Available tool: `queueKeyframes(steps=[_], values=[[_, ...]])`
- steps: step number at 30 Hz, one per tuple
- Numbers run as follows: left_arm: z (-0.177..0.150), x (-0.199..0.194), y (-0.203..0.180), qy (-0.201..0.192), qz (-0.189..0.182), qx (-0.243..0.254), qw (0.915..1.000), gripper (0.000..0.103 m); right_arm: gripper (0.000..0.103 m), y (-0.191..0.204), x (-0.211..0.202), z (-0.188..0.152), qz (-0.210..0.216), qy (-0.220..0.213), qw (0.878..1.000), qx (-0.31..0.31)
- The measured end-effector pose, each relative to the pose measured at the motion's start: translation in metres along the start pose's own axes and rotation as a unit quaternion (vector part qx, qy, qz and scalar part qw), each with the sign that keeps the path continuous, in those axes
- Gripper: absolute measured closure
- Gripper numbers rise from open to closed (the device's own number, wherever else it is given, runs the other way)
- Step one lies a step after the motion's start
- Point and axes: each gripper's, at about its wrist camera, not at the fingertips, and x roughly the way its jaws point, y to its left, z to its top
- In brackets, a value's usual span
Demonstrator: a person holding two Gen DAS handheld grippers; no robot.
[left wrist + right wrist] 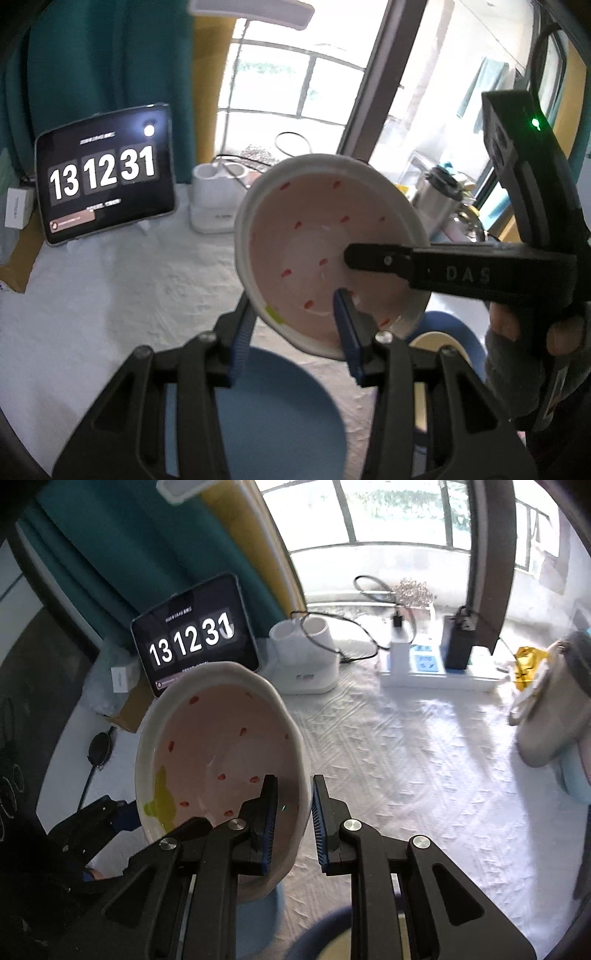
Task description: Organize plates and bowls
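A white bowl (295,236) with a pink inside and red specks is held tilted in the air above the table. My right gripper (293,812) is shut on its rim (301,775), one finger inside, one outside; its finger also shows in the left wrist view (376,258). My left gripper (295,332) straddles the bowl's lower rim with its jaws apart, and I cannot tell if they touch it. A blue plate (280,413) lies on the table below my left gripper. A second blue dish (454,332) with a cream one on it lies to the right.
A tablet (107,177) showing a clock stands at the back left. A white holder (218,192) and a power strip (436,672) with cables sit at the back. A steel flask (439,192) and a bag (546,709) stand to the right. A white cloth (424,775) covers the table.
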Motion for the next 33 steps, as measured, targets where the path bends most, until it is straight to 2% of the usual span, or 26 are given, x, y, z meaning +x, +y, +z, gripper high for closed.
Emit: queueKeyframes(steps=[16, 33], values=[[-0.005, -0.002, -0.077, 0.002, -0.031, 0.031, 0.9990, 0.060, 0.083, -0.055, -0.055, -0.026, -0.013, -0.012, 1.000, 0.020], [-0.032, -0.010, -0.110, 0.025, -0.060, 0.052, 0.9965, 0.060, 0.083, -0.073, -0.092, -0.068, -0.040, -0.009, 0.998, 0.039]])
